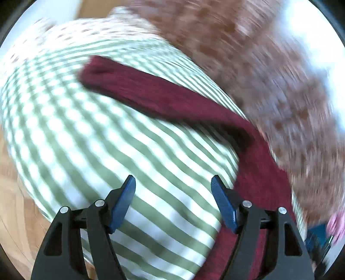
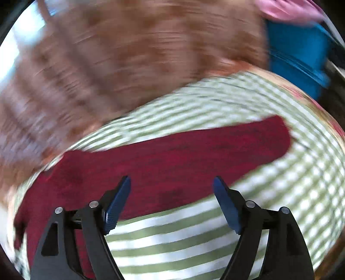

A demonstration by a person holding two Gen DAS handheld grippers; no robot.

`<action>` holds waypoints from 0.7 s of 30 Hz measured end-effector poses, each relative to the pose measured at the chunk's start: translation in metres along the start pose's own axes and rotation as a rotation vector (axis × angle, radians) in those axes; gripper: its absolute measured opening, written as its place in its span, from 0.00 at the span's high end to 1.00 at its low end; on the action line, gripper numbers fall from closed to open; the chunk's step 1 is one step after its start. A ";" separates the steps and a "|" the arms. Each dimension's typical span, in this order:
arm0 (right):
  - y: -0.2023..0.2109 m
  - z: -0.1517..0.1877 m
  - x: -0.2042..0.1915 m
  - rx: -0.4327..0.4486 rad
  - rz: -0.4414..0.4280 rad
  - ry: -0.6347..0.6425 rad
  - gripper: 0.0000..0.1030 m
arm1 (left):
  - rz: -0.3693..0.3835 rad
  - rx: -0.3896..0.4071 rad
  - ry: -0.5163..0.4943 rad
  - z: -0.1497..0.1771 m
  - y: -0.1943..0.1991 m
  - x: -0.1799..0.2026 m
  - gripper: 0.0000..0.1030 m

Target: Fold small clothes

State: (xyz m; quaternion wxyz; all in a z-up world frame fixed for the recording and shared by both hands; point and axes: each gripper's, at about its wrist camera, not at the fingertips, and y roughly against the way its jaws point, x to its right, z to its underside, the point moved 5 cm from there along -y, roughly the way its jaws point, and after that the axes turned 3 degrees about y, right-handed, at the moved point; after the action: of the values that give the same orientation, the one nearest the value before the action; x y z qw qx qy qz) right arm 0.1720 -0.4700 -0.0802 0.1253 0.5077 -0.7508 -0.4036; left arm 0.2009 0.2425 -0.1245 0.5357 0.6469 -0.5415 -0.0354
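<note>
A long dark red knitted garment (image 1: 163,97) lies flat on a green-and-white checked cloth (image 1: 82,137). In the left wrist view it runs from the upper middle down to the lower right, passing under the right finger. My left gripper (image 1: 173,189) is open and empty above the cloth. In the right wrist view the red garment (image 2: 172,159) stretches across the middle from left to right on the checked cloth (image 2: 280,183). My right gripper (image 2: 172,189) is open and empty, just above the garment's near edge. Both views are motion-blurred.
A brownish patterned fabric (image 1: 269,75) lies along the far side of the checked cloth, and also shows in the right wrist view (image 2: 129,60). A blue object (image 2: 297,53) and pink fabric (image 2: 286,8) sit at the upper right. Wooden floor (image 1: 13,204) shows at the lower left.
</note>
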 end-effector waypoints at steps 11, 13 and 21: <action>-0.033 0.117 -0.265 -0.192 -0.386 0.458 0.25 | -0.217 0.083 0.108 -0.102 -0.039 -0.086 0.30; -0.041 0.137 -0.287 -0.204 -0.370 0.528 0.25 | -0.244 0.088 0.083 -0.115 -0.046 -0.089 0.31; -0.056 0.158 -0.284 -0.189 -0.338 0.554 0.07 | -0.323 0.157 -0.021 -0.165 -0.063 -0.071 0.89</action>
State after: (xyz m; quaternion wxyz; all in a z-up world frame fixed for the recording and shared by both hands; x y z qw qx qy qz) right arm 0.2436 -0.1578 -0.1594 0.3022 0.7016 -0.5527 -0.3331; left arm 0.3162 0.3926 -0.1384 0.4651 0.7651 -0.4371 -0.0853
